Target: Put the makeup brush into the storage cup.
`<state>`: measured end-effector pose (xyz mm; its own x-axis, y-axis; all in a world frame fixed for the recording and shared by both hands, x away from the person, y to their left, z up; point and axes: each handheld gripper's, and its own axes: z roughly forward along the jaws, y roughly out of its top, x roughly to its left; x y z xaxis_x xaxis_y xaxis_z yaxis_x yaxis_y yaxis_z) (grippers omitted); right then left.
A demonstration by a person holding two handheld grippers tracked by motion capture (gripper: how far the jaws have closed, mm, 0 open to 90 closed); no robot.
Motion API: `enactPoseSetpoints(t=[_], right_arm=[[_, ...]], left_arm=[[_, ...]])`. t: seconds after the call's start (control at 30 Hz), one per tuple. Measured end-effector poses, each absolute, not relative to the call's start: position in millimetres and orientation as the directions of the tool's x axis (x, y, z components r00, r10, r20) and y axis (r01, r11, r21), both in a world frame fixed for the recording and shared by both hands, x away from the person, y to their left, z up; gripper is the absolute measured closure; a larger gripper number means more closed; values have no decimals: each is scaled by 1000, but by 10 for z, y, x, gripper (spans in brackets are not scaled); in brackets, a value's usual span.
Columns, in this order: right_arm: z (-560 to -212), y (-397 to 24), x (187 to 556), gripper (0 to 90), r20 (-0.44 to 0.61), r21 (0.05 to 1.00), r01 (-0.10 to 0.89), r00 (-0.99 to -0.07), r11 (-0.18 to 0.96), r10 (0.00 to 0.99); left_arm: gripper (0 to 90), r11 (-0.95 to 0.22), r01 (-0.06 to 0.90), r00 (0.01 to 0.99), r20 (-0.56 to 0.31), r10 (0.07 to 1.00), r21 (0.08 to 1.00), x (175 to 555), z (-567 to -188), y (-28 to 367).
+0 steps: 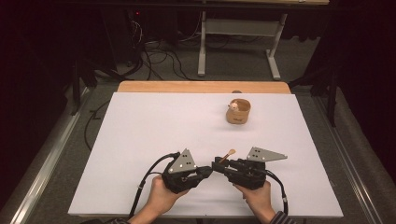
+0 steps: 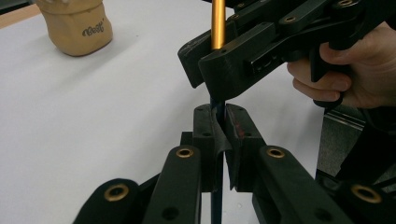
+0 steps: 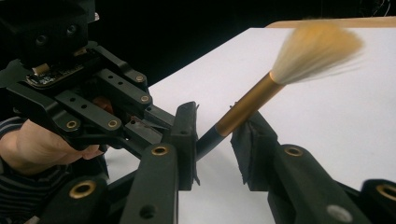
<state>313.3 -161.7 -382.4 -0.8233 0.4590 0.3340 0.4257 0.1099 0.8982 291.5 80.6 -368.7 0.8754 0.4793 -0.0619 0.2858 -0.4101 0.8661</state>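
Note:
A make-up brush [image 1: 229, 153] with pale bristles, a gold ferrule [image 3: 247, 105] and a dark handle hangs over the front middle of the white table [image 1: 154, 126], bristles pointing away and up. My left gripper [image 2: 223, 121] is shut on the dark handle's end. My right gripper [image 3: 215, 135] has the brush between its jaws near the ferrule, with a gap still showing beside the handle. In the high view the left gripper [image 1: 208, 169] and the right gripper [image 1: 217, 163] meet tip to tip, each held by a hand.
A small tan wooden cup [image 1: 238, 112] with a pale object inside stands at the back right of the table; it is also in the left gripper view as the cup [image 2: 77, 25]. Cables trail from both grippers toward the front edge.

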Motion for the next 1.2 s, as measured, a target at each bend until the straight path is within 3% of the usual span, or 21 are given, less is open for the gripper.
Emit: enactPoseSetpoints(t=[0.23,0.27,0.3,0.5,0.63,0.83,1.2], right_arm=[[-3824,-1619,3137,781,345,897,430,-828,105,442],[-3817,-1625,3133,841,360,894,439,-828,96,430],[-3811,-1629,3127,848,357,896,434,-830,95,429],[-3771,-1651,3107,855,344,905,415,-842,92,416],[-3749,-1670,3107,855,324,908,405,-841,109,433],[-3729,-1683,3095,855,295,913,387,-842,126,452],[-3703,-1689,3077,855,263,918,367,-846,148,465]], left_arm=[[837,-410,285,877,-63,476,866,2916,-3691,798],[894,-413,275,880,-54,472,868,2909,-3691,797],[887,-413,275,880,-54,472,868,2909,-3691,797],[804,-411,274,880,-55,472,869,2910,-3691,803],[668,-402,290,872,-67,485,869,2919,-3683,818],[534,-377,294,864,-76,498,878,2919,-3670,873],[451,-317,307,844,-103,526,898,2920,-3617,1061]])
